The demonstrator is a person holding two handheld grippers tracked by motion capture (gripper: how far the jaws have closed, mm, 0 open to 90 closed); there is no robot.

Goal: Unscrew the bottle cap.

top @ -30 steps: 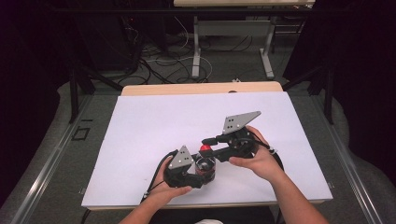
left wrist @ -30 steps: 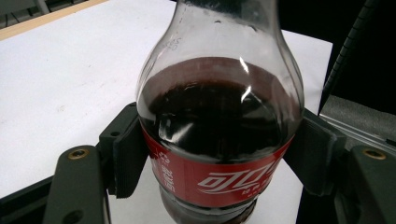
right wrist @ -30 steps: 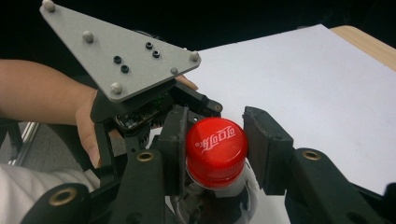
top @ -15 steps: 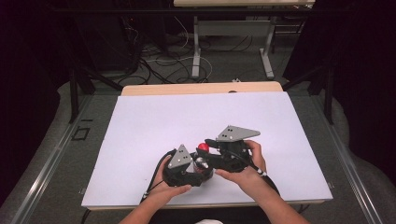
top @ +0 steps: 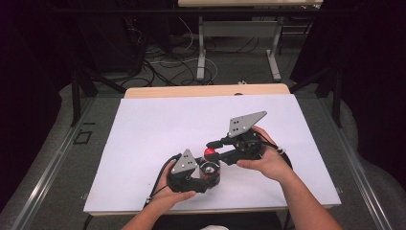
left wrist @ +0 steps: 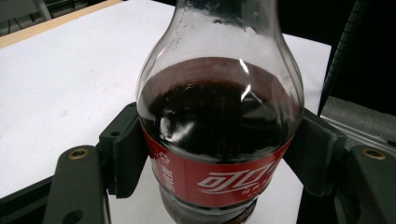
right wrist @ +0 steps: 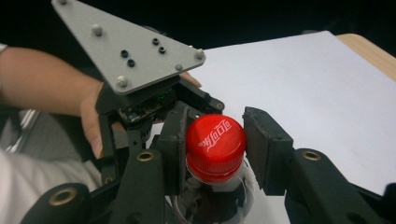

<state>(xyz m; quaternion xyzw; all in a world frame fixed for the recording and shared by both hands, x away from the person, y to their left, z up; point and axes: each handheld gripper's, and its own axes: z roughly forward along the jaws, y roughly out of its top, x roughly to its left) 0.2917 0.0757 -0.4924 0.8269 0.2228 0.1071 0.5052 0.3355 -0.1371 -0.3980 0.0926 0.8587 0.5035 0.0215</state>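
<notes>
A cola bottle with dark drink and a red label stands upright on the white sheet near the table's front edge. My left gripper is shut on its body at label height, one pad pressed on each side. From above, the bottle sits under that gripper. The red cap lies between the right gripper's two pads, which close on it from both sides. In the high view the right gripper reaches the cap from the right.
A wooden table edge shows beyond the white sheet. Cables and desk legs lie on the floor behind. Both of the person's forearms enter from the bottom.
The right hand and its grey plate swung down toward the bottle half a second ago and have now turned back up, jaws staying at the cap. Left gripper and bottle stayed put.
</notes>
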